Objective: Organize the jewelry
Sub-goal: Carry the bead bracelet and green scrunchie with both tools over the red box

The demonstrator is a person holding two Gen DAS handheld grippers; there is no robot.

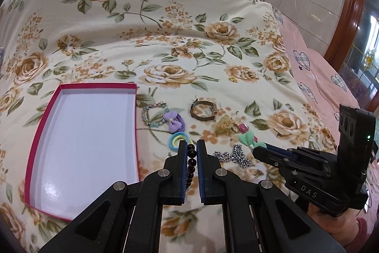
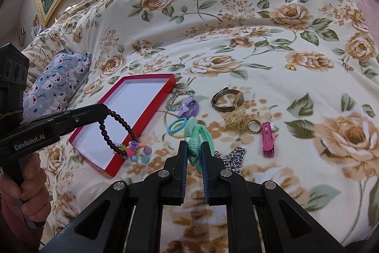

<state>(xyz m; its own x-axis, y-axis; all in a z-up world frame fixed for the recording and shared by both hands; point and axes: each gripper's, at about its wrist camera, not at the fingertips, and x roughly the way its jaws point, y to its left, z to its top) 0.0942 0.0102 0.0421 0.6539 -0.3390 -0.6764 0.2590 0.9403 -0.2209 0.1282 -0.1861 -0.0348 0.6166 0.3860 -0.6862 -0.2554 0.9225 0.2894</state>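
My left gripper [image 1: 191, 146] is shut on a dark bead bracelet [image 1: 191, 153]; in the right wrist view this bracelet [image 2: 118, 129] dangles with colourful charms from the left gripper [image 2: 106, 109] over the near corner of the red-rimmed box [image 2: 111, 170]. My right gripper [image 2: 194, 146] is shut on a mint green bow hair tie [image 2: 193, 134], lifted above the quilt. The open box [image 1: 42, 125] with its white inside lies left of the jewelry, nothing in it.
On the floral quilt [image 1: 142, 44] lie a crystal bracelet [image 1: 151, 114], purple bow tie [image 1: 174, 121], pastel hair rings [image 1: 176, 140], bronze watch [image 1: 203, 110], yellow claw clip [image 2: 234, 122], gold ring [image 2: 253, 126], pink clip [image 2: 267, 139], silver chain [image 1: 233, 155]. A small pillow [image 2: 56, 84] sits left.
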